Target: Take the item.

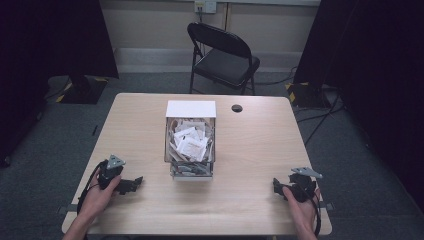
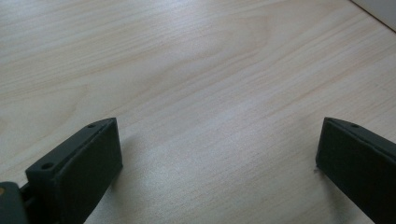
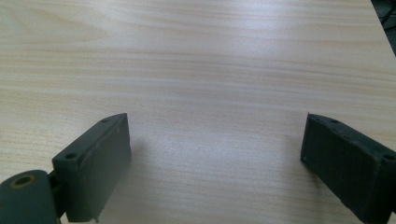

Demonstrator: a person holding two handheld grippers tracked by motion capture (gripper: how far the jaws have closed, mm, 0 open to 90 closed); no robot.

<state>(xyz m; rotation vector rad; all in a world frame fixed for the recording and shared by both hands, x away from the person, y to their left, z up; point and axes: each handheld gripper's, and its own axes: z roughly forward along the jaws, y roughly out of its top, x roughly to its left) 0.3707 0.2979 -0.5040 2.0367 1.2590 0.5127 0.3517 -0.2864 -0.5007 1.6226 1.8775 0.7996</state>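
A clear box (image 1: 190, 145) with a white lid panel at its far end stands in the middle of the wooden table (image 1: 250, 150), holding several white paper packets (image 1: 190, 140). My left gripper (image 1: 134, 184) rests on the table near the front left, held by a hand, its jaws pointing right toward the box. In the left gripper view my left gripper (image 2: 219, 158) is open over bare wood. My right gripper (image 1: 276, 186) lies at the front right, jaws pointing left. In the right gripper view my right gripper (image 3: 215, 158) stands open with nothing between its fingers.
A black folding chair (image 1: 222, 55) stands beyond the far edge of the table. A round cable hole (image 1: 237, 108) sits in the tabletop to the right of the box. Dark curtains hang at both sides, with cables on the floor at the right.
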